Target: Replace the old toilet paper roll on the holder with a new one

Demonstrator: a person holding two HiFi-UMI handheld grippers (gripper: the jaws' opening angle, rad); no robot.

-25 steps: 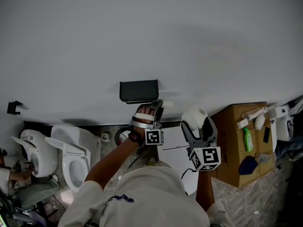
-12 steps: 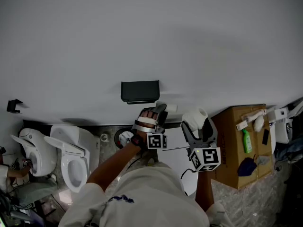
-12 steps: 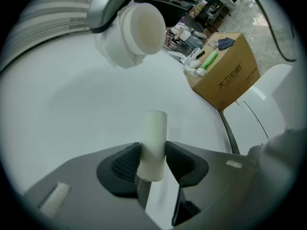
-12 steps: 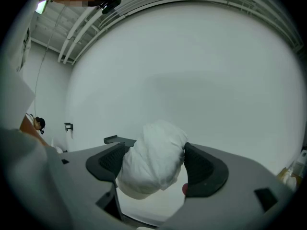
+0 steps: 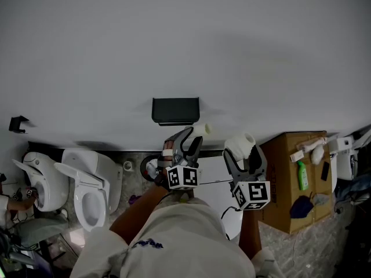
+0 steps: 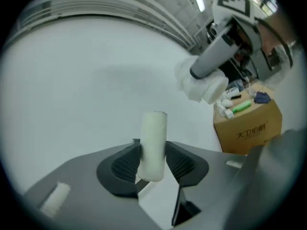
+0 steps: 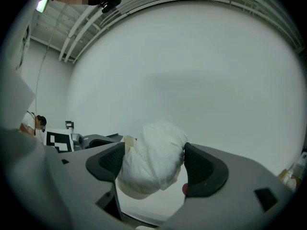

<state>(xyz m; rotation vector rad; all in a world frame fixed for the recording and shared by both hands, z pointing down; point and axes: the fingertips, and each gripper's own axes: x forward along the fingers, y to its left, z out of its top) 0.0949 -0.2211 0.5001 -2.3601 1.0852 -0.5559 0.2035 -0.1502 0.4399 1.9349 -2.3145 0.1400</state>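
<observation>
Drawn back from the black holder [image 5: 175, 110] since a second ago, the left gripper [image 5: 190, 139] is now found below the holder's right end, no longer close under its lower edge. Its jaws are pressed in on the old cardboard tube [image 6: 153, 145], which is pinched between the ribbed pads with its upper half standing out past them. The tube's end is seen just below the holder's right corner, apart from it. The right gripper [image 5: 244, 155] is held to the lower right of the holder, its jaws spread wide and clamped on both sides of the new roll [image 7: 153, 159], whose soft paper is bulged out between the pads. A narrow gap is kept between the two grippers. Bare white wall [image 5: 174, 39] is left open above and beside the holder. Lower left of the holder a toilet [image 5: 87, 184] is seen, and lower right a cardboard box [image 5: 290, 178].
</observation>
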